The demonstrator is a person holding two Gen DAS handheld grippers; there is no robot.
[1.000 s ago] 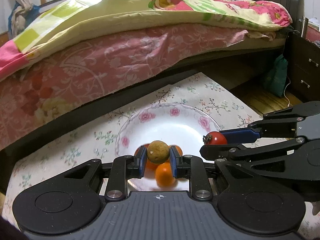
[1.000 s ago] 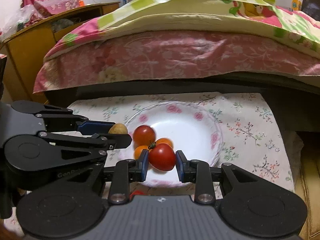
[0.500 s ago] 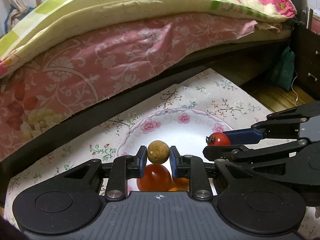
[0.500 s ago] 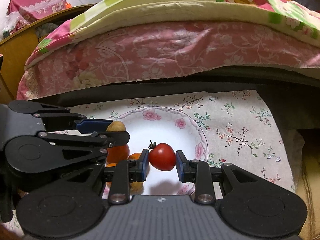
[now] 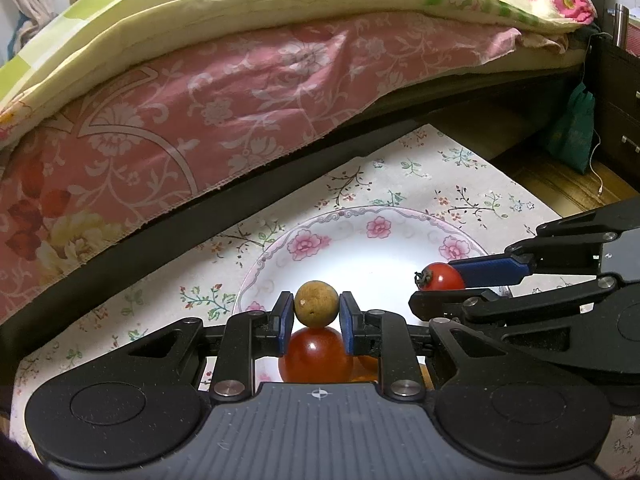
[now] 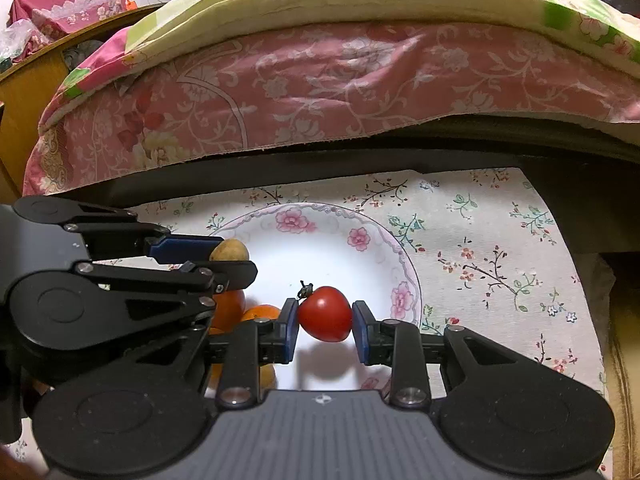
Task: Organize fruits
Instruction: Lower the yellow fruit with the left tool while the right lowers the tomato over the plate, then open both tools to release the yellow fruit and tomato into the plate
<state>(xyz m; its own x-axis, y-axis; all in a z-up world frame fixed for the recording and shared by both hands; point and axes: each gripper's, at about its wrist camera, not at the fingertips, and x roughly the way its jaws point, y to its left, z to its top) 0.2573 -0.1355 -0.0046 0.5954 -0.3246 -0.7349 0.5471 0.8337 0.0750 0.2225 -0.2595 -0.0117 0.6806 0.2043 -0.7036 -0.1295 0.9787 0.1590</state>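
On the left, our left gripper (image 5: 316, 318) was clamped tight on a small round tan-brown fruit (image 5: 316, 303), both blue pads pressing its sides, above the near part of the white china plate with pink flowers on its rim (image 5: 376, 226). Only the left wrist view showed the big round red tomato (image 5: 315, 354) lying on the plate directly under that fruit. The right wrist view showed instead, past the left gripper's linkage, small round orange fruits (image 6: 262, 314) lying together at the plate's left side. To the right, our right gripper (image 6: 325, 320) had a red heart-shaped tomato with a dried stem (image 6: 325, 314) between its blue pads; its jaws were opening, yet the pads touched the tomato's sides, which hung above the plate's bare white middle with its shadow beneath. The plate sat on a pale flower-printed cloth (image 6: 500, 240) before a bed draped in a pink floral sheet (image 6: 340, 80).
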